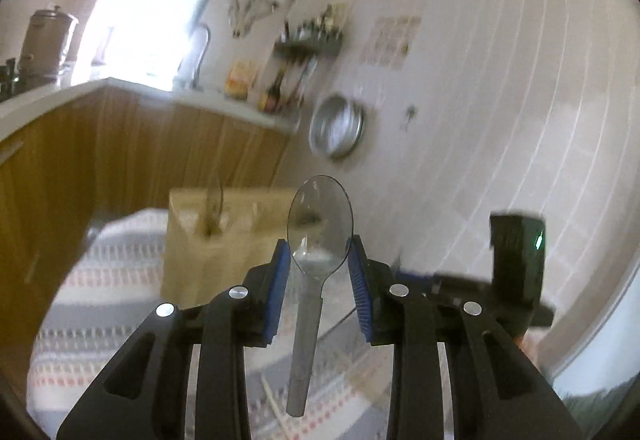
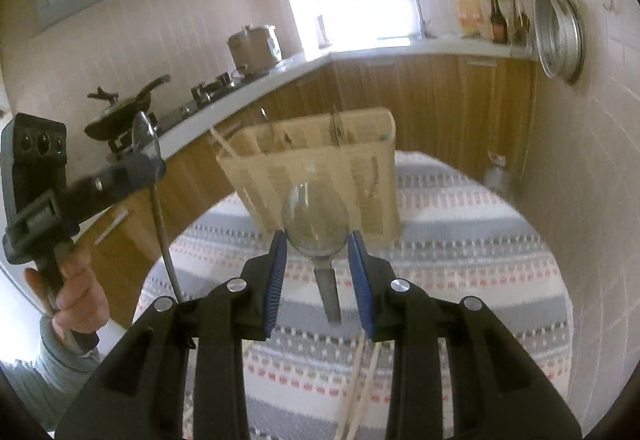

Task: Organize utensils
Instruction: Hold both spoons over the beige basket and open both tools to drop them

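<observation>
My left gripper (image 1: 320,244) is shut on a clear plastic spoon (image 1: 320,215); its blue pads press the bowl's sides and the handle hangs down toward the camera. The right wrist view shows that left gripper (image 2: 152,163) raised at the left, its spoon (image 2: 145,137) sticking up. My right gripper (image 2: 317,240) is shut on a second clear spoon (image 2: 316,215) in the same way, bowl forward. Beyond both stands a pale wooden utensil holder (image 2: 320,163) (image 1: 200,260) with slots, a few utensils standing in it. Loose chopsticks (image 2: 360,388) lie on the cloth under the right gripper.
The holder stands on a table with a striped cloth (image 2: 460,240). A tiled wall (image 2: 580,179) bearing a metal basin (image 2: 558,35) runs close on the right. Wooden cabinets and a counter (image 2: 360,55) with a hob, wok and pot lie behind. A hand (image 2: 76,292) holds the left tool.
</observation>
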Available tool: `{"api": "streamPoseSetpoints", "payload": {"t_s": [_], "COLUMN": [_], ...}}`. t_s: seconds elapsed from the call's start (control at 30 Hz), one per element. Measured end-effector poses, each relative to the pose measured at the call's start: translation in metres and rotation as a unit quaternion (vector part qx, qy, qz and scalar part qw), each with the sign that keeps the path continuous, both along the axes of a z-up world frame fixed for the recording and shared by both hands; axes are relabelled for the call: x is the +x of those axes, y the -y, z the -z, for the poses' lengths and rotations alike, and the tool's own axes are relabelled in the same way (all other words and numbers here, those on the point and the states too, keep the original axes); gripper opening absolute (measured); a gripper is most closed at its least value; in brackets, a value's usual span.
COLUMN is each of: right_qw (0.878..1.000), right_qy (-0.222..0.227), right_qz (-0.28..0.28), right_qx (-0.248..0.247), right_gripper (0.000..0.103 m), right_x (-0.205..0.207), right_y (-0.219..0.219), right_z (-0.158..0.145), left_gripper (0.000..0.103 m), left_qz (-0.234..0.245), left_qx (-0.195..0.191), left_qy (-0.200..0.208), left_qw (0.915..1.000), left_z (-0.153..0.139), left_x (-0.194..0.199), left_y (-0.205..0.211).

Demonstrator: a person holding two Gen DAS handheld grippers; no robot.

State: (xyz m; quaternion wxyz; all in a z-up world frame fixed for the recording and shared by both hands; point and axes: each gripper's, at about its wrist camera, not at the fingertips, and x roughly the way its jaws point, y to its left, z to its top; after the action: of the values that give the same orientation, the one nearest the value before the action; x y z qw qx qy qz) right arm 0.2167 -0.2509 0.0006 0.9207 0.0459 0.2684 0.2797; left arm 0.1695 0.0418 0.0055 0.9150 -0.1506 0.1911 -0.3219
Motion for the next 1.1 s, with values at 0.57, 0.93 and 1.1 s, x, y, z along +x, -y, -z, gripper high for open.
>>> {"api": "streamPoseSetpoints", "payload": {"t_s": [0.57, 0.93, 1.1], "right_qw": [0.996, 0.990, 0.991], "right_qy": [0.082, 0.139, 0.130], "right_qz": [-0.009, 0.010, 0.009], "right_qx": [0.037, 0.018, -0.001], "right_gripper": [0.027, 0.027, 0.027], "right_x": [0.034, 0.079, 0.090], "right_y": [-0.011, -0.060, -0.074], "right_z": [-0.094, -0.098, -0.067], "left_gripper": [0.028, 0.028, 0.028], "left_qz": [-0.094, -0.099, -0.102], "left_qx": [-0.015, -0.004, 0.007], "left_qy": [0.126, 0.124, 0.109], "left_qw": [0.9874, 0.9874, 0.9888], "left_z": [-0.076, -0.045, -0.019], "left_x": [0.066, 0.106, 0.110], "left_y": [-0.008, -0.009, -0.012]}}
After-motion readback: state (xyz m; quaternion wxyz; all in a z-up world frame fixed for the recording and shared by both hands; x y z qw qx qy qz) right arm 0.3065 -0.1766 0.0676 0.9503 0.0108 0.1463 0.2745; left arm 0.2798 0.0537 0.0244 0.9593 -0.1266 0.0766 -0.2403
